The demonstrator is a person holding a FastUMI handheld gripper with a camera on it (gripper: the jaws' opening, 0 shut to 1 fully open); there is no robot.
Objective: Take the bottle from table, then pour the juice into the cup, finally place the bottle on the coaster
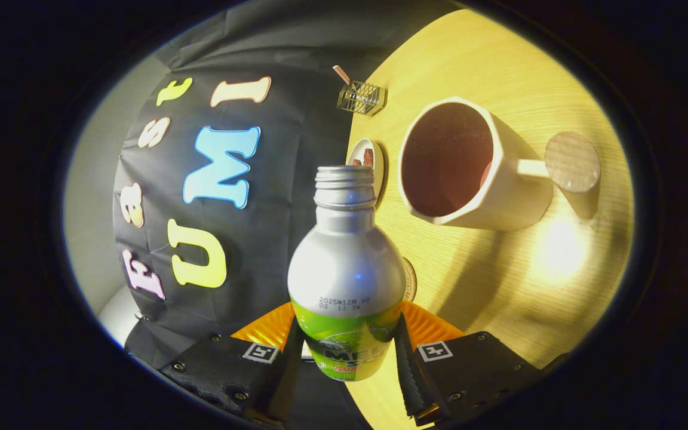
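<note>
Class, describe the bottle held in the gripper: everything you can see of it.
The bottle looks like silvery metal, with a threaded neck, no cap, and a green printed band low on its body. It is clamped between the gripper fingers, one on each side. Its open mouth points ahead, near the white cup on the wooden table.

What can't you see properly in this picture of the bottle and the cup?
- Bottle: its lower part is hidden between the gripper fingers, which press on it from both sides.
- Round coaster: mostly hidden behind the bottle.
- Inside of the cup: too dark to tell whether any juice is there.
- Small plate: partly hidden by the bottle's neck; what lies on it is too small to name.
- Wire holder: too small to identify.
</note>
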